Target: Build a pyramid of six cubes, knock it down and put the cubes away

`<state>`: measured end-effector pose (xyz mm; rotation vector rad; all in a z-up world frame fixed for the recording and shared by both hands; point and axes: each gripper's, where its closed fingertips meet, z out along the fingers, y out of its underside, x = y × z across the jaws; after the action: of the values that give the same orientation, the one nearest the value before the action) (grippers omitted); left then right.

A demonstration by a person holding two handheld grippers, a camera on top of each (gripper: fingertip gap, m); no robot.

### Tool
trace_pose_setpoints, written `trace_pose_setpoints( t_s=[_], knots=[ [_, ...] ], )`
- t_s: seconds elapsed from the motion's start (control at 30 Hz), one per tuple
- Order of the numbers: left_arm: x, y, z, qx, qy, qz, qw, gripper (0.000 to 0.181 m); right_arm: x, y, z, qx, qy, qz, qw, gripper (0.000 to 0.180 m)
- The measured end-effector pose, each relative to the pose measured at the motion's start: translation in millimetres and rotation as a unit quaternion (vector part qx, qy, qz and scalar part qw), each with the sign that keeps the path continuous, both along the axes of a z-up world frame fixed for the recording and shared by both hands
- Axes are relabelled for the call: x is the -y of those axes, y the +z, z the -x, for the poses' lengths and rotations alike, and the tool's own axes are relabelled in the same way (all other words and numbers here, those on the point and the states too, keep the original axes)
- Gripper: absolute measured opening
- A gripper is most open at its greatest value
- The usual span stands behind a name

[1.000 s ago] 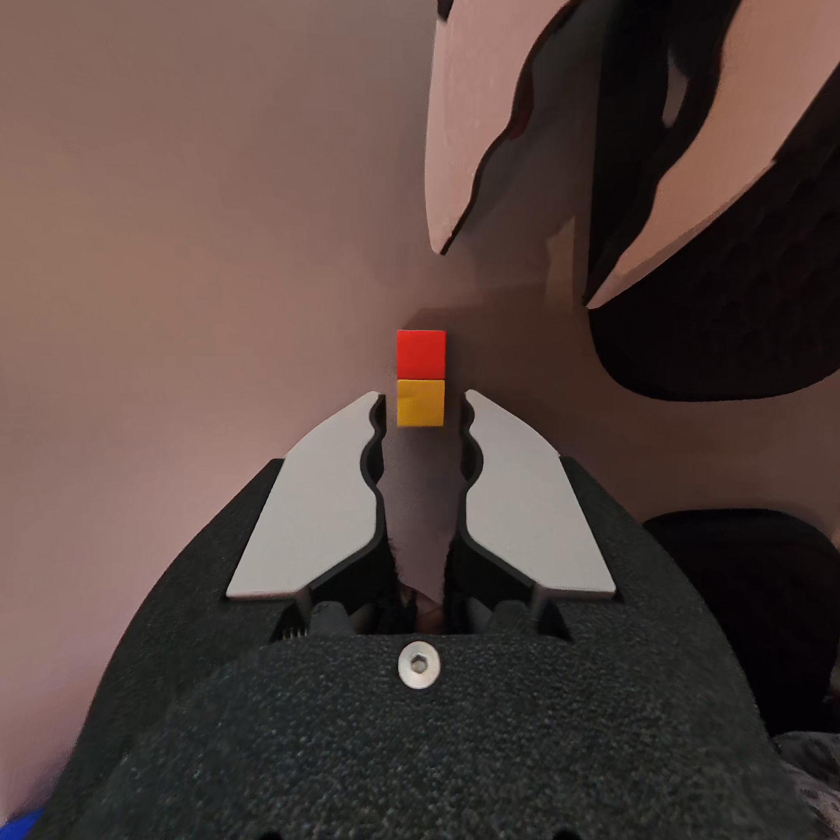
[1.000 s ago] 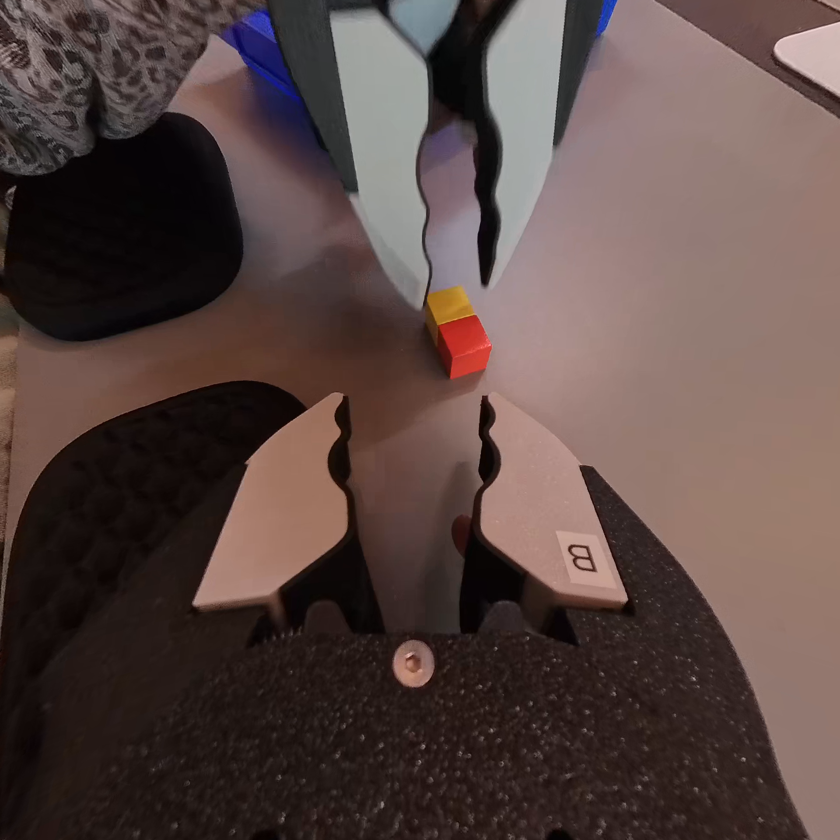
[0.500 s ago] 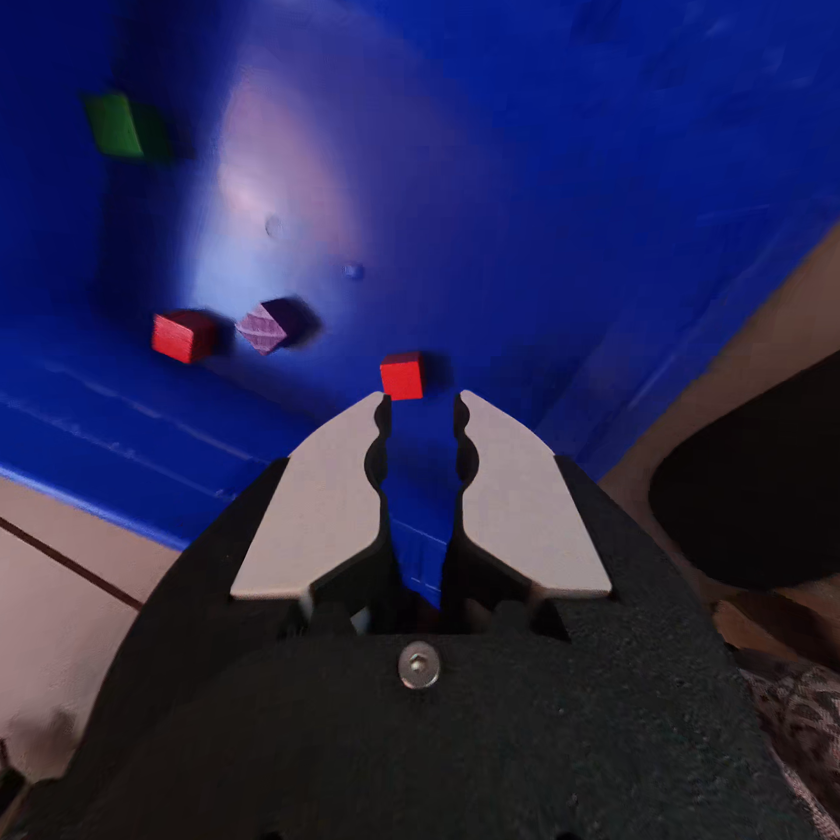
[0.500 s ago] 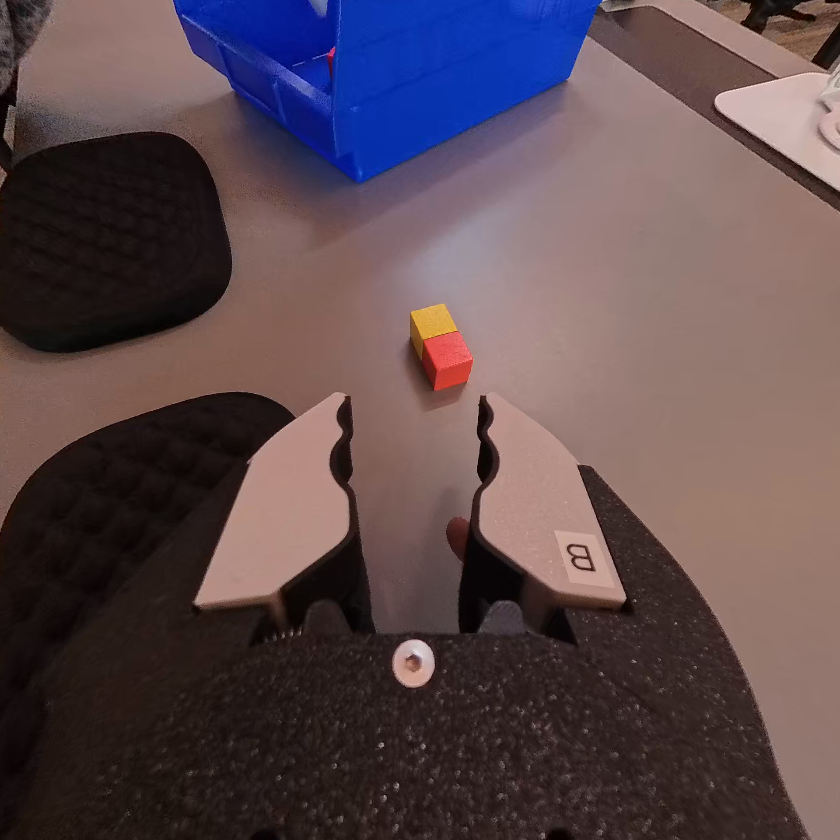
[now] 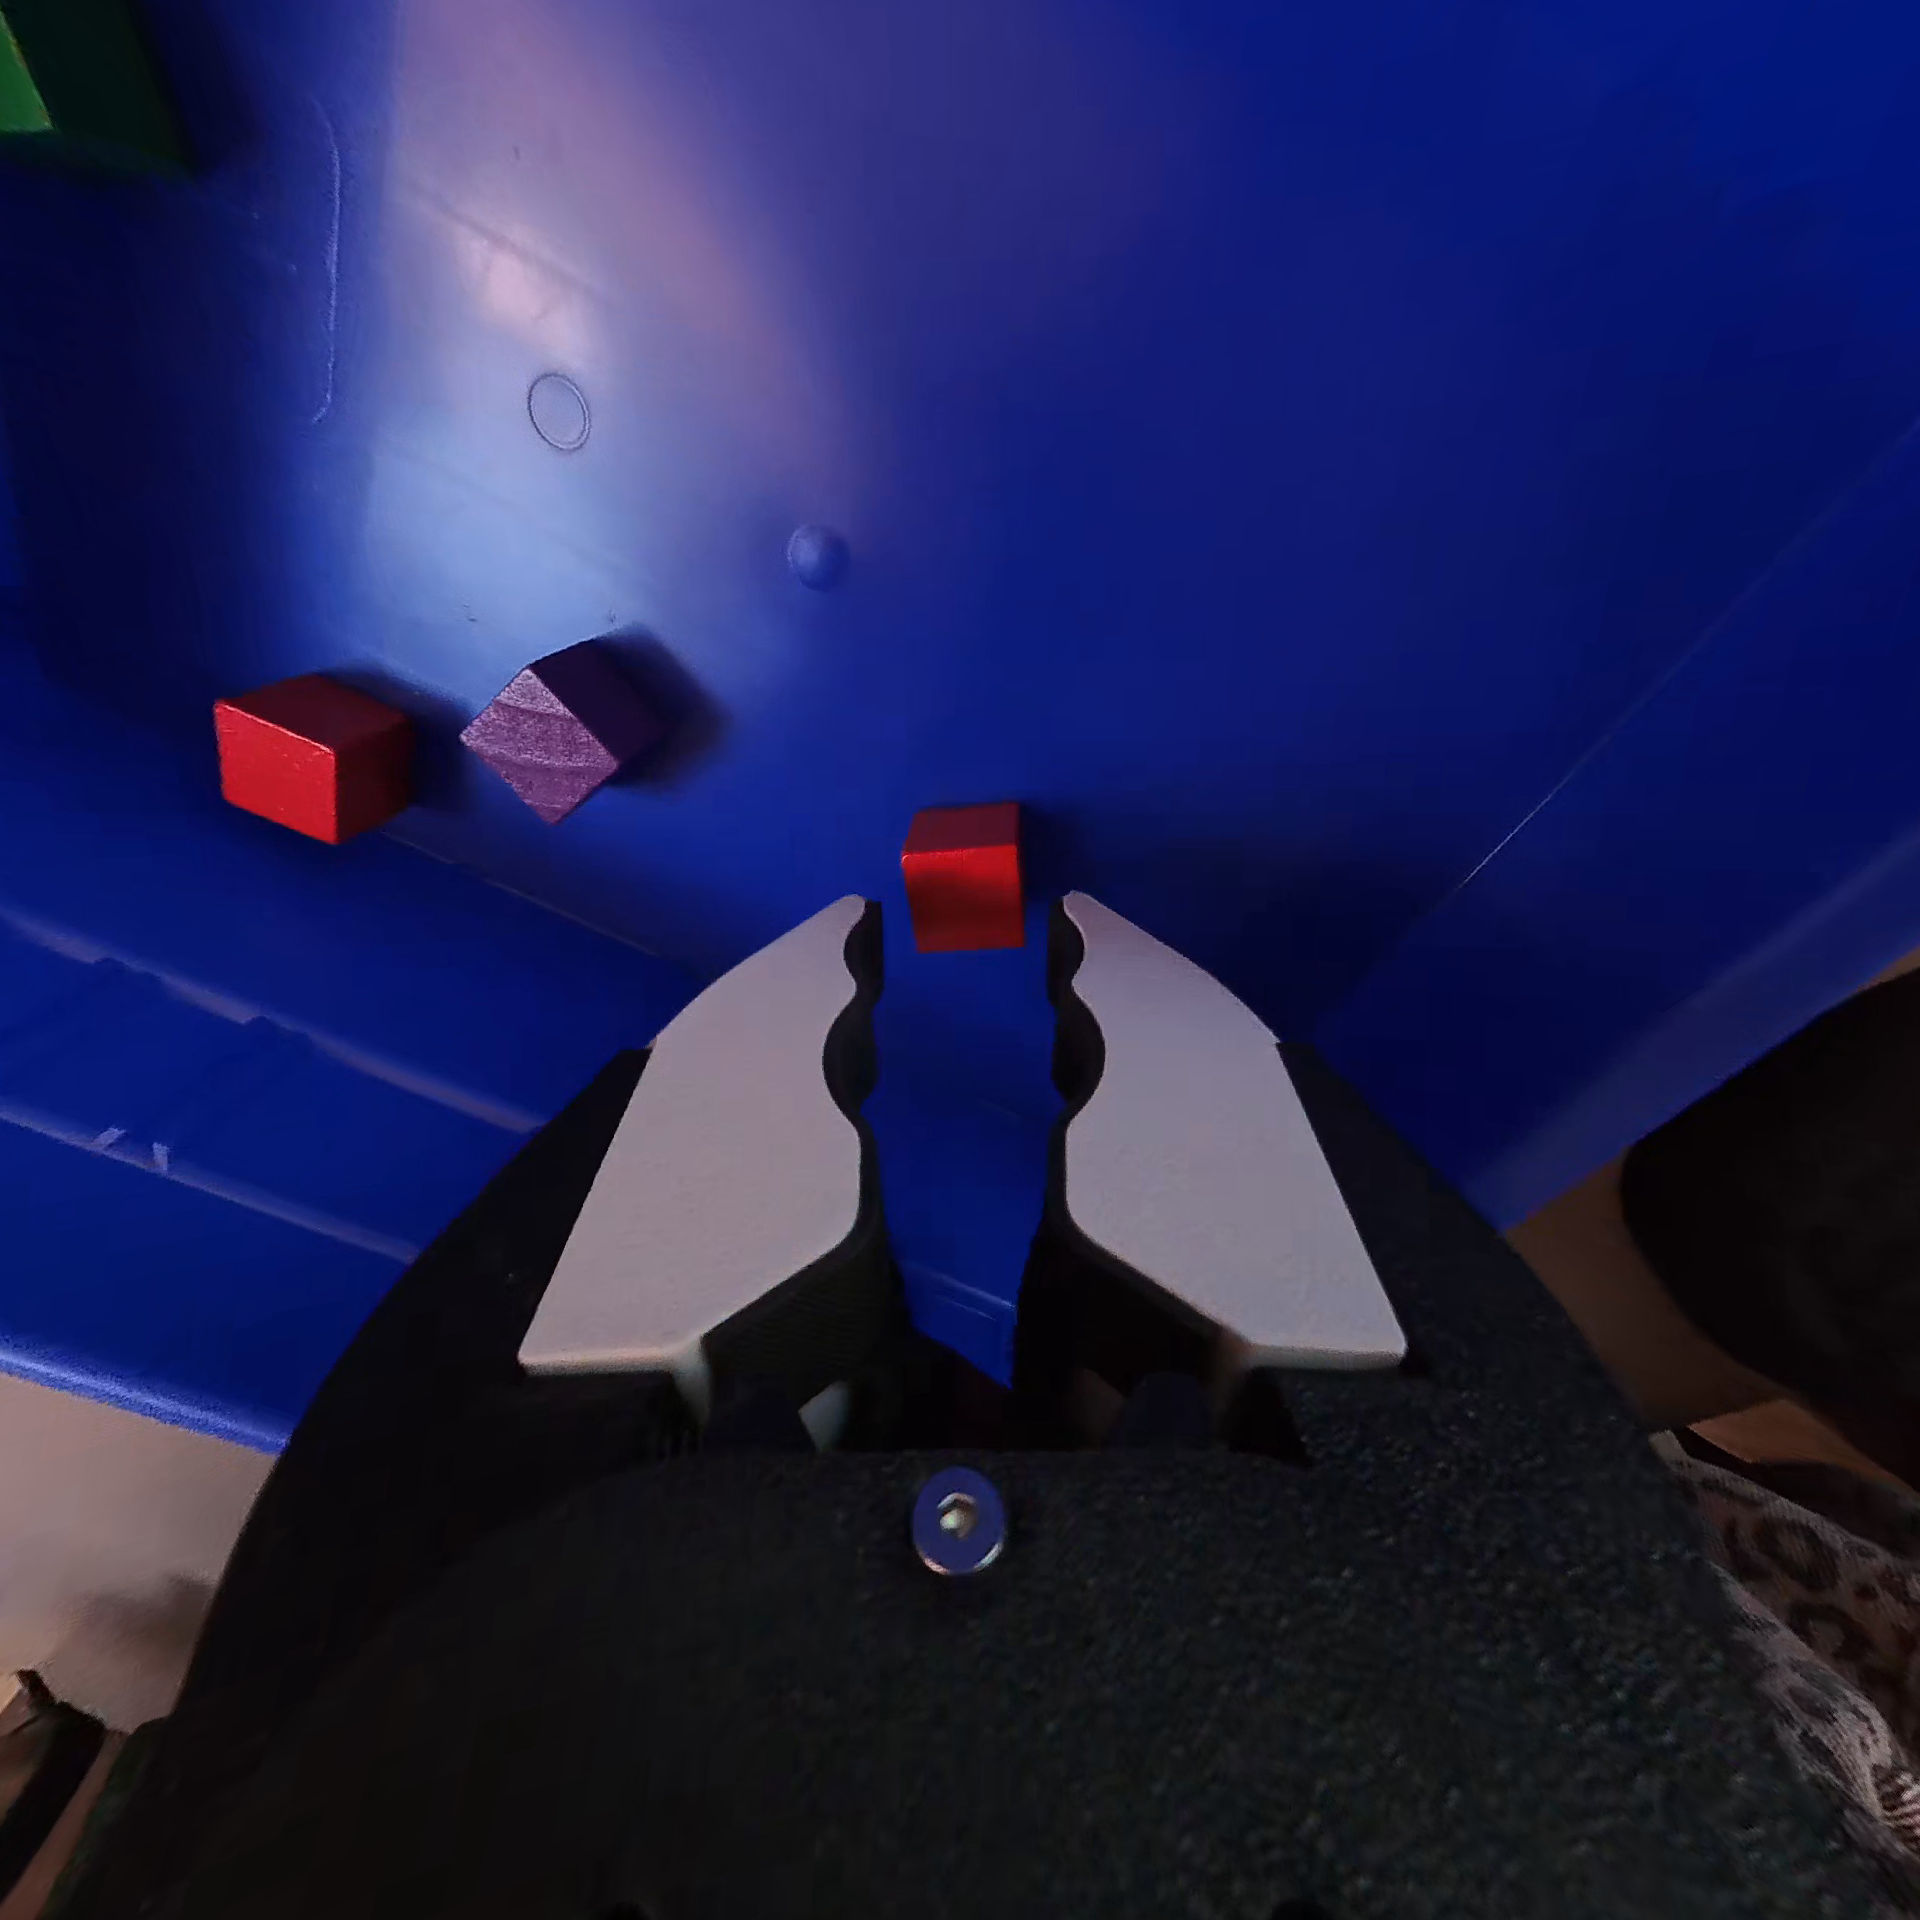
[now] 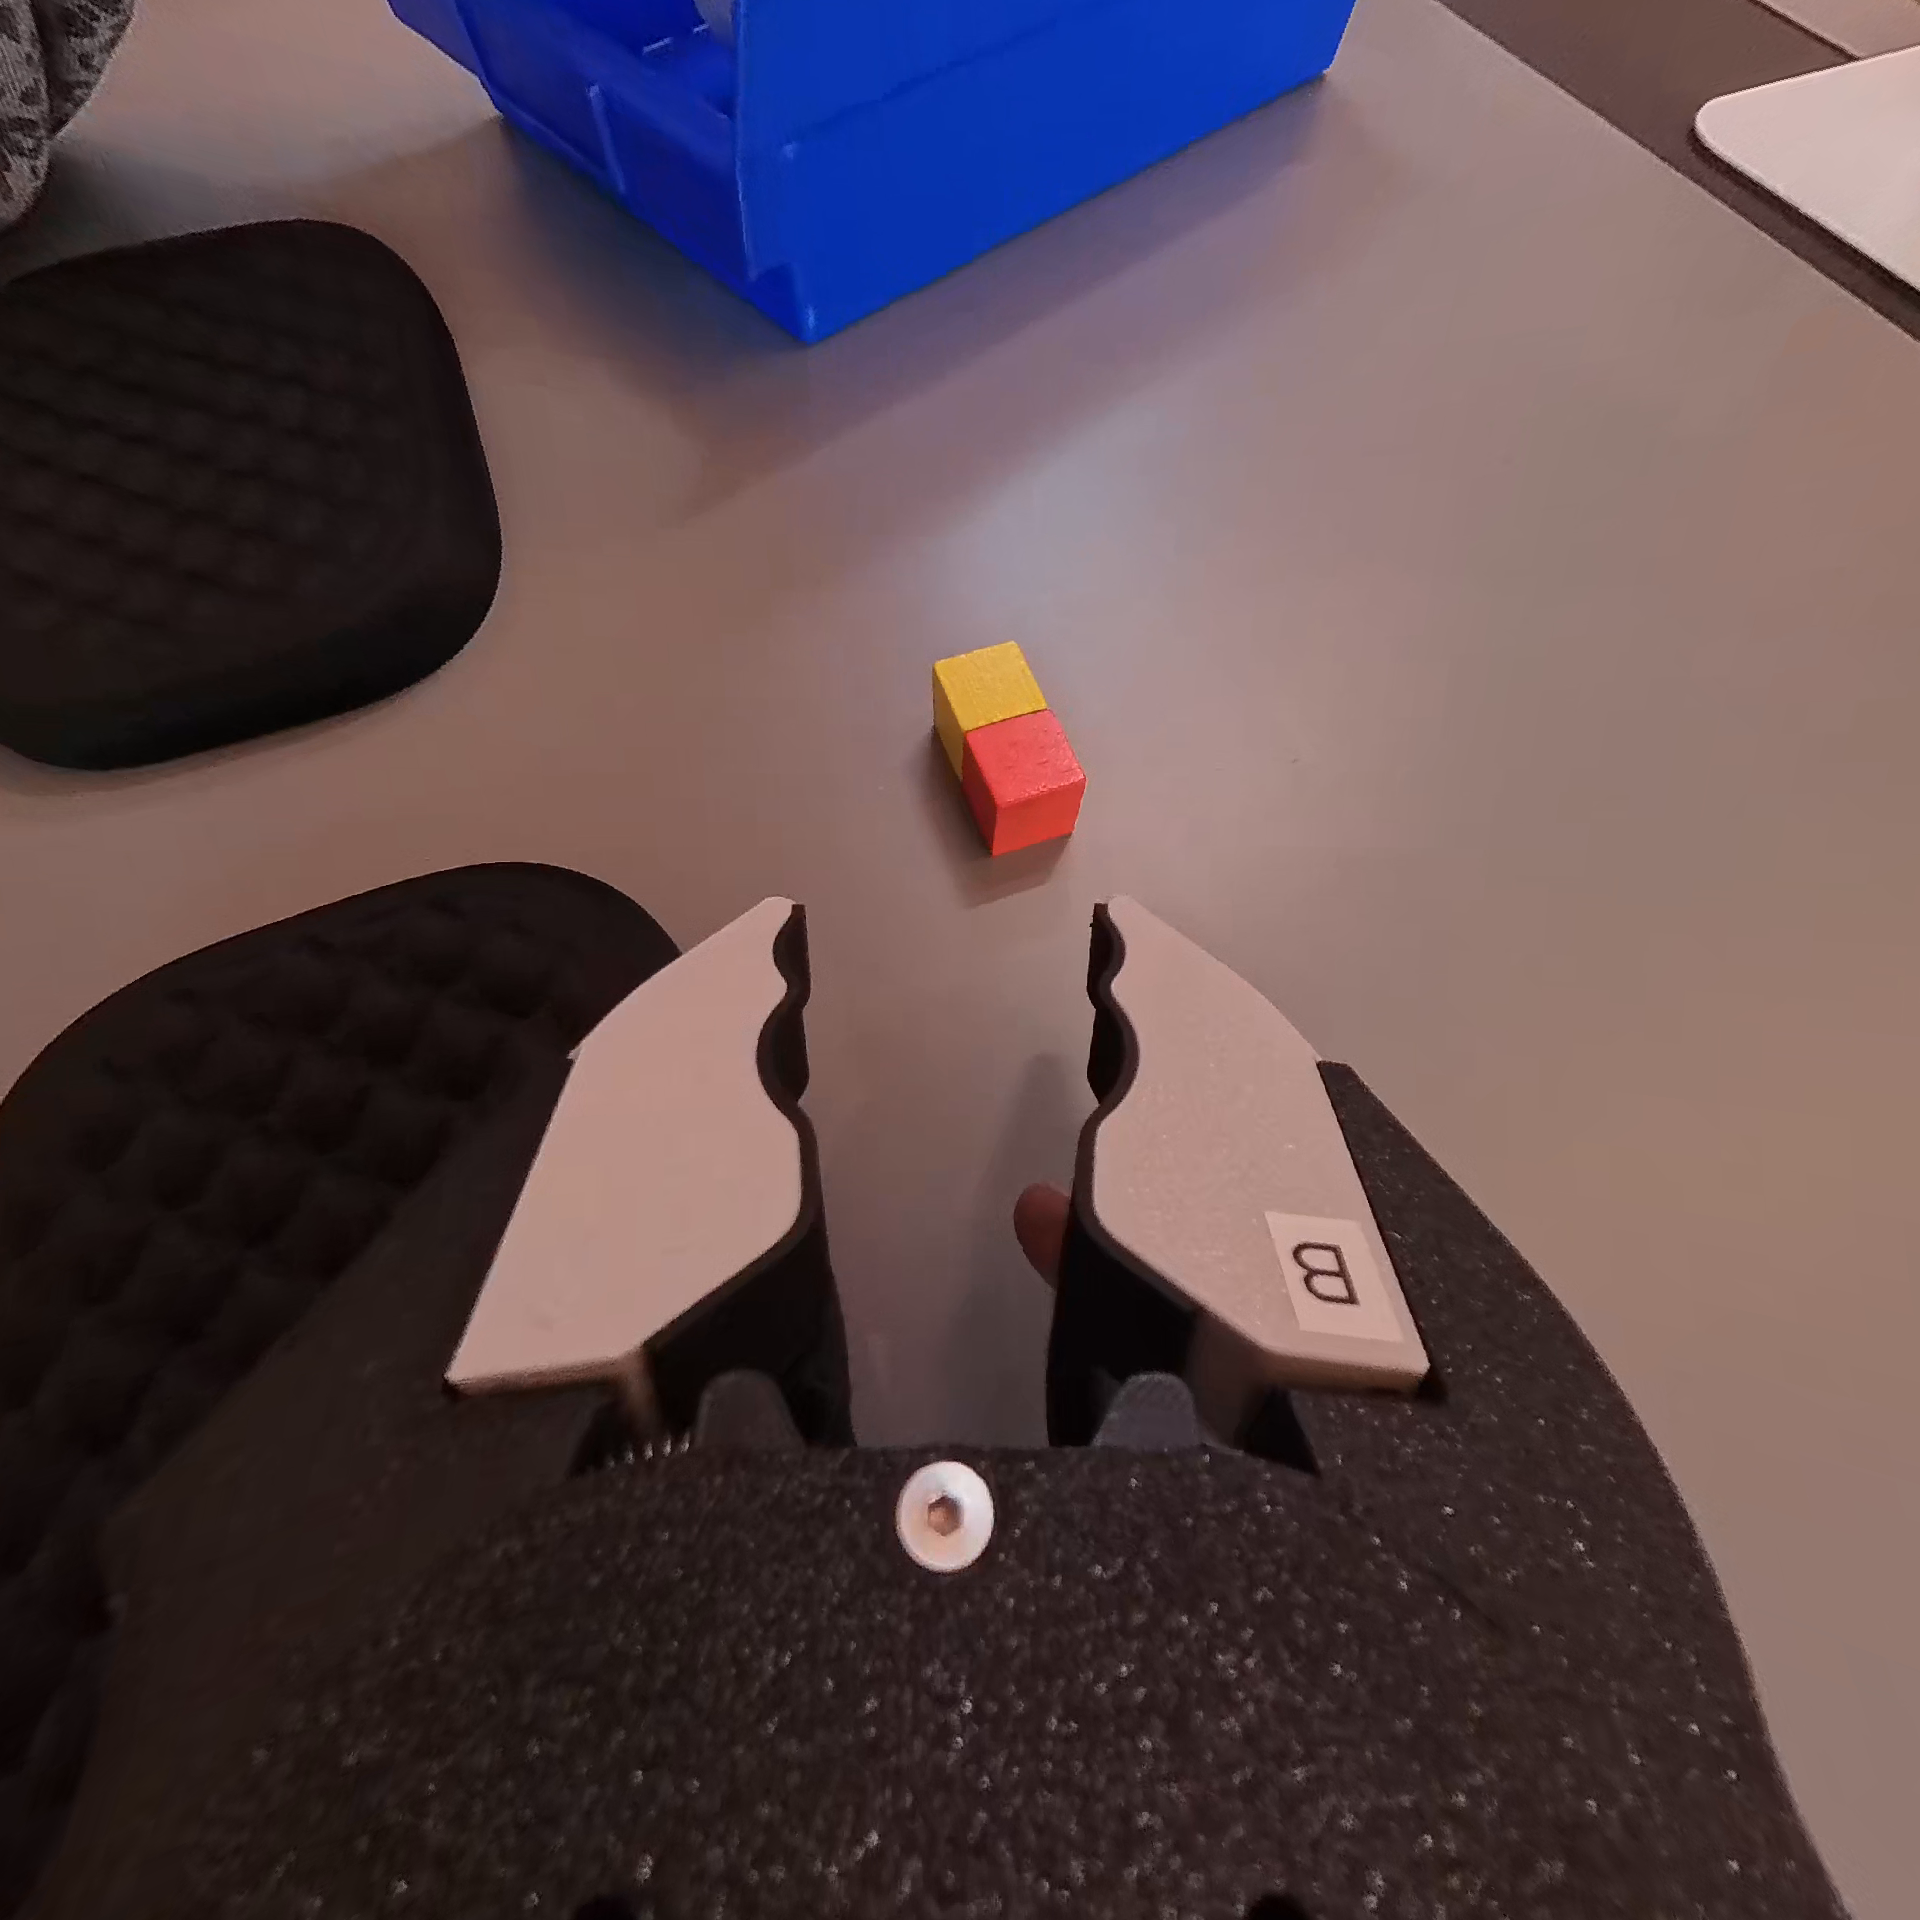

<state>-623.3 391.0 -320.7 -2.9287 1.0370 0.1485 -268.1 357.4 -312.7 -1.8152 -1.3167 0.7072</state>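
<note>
Left gripper [image 5: 964, 909] is inside the blue bin [image 5: 1247, 416], jaws parted a bit wider than a cube, holding nothing. A red cube [image 5: 961, 878] sits on the bin floor dead ahead, just past the tips and centred on the gap, faces roughly square to the jaws. Another red cube [image 5: 307, 753] and a purple cube [image 5: 561, 732] lie farther left in the bin; a green cube [image 5: 62, 83] is at the far left.

Right gripper [image 6: 945, 914] hovers over the counter [image 6: 1455, 623], jaws wide, empty. Outside the bin, a yellow cube [image 6: 982, 686] touches a red base cube [image 6: 1023, 779].

Likely next: the left gripper, being nearest, advances straight and closes.
</note>
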Motion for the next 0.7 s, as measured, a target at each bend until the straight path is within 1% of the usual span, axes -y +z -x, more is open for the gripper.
trace_pose_setpoints(
  t_s=[0.07, 0.1, 0.2, 0.27, 0.33, 0.43, 0.53, 0.57, 0.63, 0.7],
  knots=[
    [2, -4, 0, 0.0, -0.002, 0.014, 1.0, 0.029, 0, -1, 0, 0.002, 0.001, 0.0, 1.0, 0.052],
    [3, -4, 0, -0.002, -0.005, 0.015, 1.0, 0.024, 0, -2, 0, 0.003, 0.002, 0.001, 1.0, 0.052],
    [1, 2, -5, 0.009, -0.021, -0.004, 1.0, 0.021, 1, -2, 1, 0.005, 0.006, -0.002, 1.0, 0.052],
    [3, 15, -8, 0.008, -0.033, -0.025, 0.999, 0.021, 1, -2, 2, 0.006, 0.006, -0.004, 1.0, 0.052],
    [7, 36, -23, 0.02, -0.064, -0.052, 0.996, 0.021, 1, -1, 2, 0.002, 0.008, -0.004, 1.0, 0.052],
    [19, 77, -63, 0.045, -0.14, -0.093, 0.985, 0.021, 2, 0, 3, -0.002, 0.01, -0.004, 1.0, 0.051],
    [37, 106, -129, 0.08, -0.263, -0.121, 0.954, 0.021, 3, 1, 3, -0.002, 0.011, -0.006, 1.0, 0.051],
    [45, 108, -155, 0.094, -0.308, -0.12, 0.939, 0.021, 3, 1, 3, -0.002, 0.011, -0.006, 1.0, 0.051],
    [58, 101, -201, 0.105, -0.378, -0.102, 0.914, 0.021, 3, 2, 3, -0.006, 0.015, -0.007, 1.0, 0.051],
    [58, 84, -233, 0.092, -0.408, -0.088, 0.904, 0.021, 3, 3, 4, -0.011, 0.017, -0.008, 1.0, 0.051]
  ],
)
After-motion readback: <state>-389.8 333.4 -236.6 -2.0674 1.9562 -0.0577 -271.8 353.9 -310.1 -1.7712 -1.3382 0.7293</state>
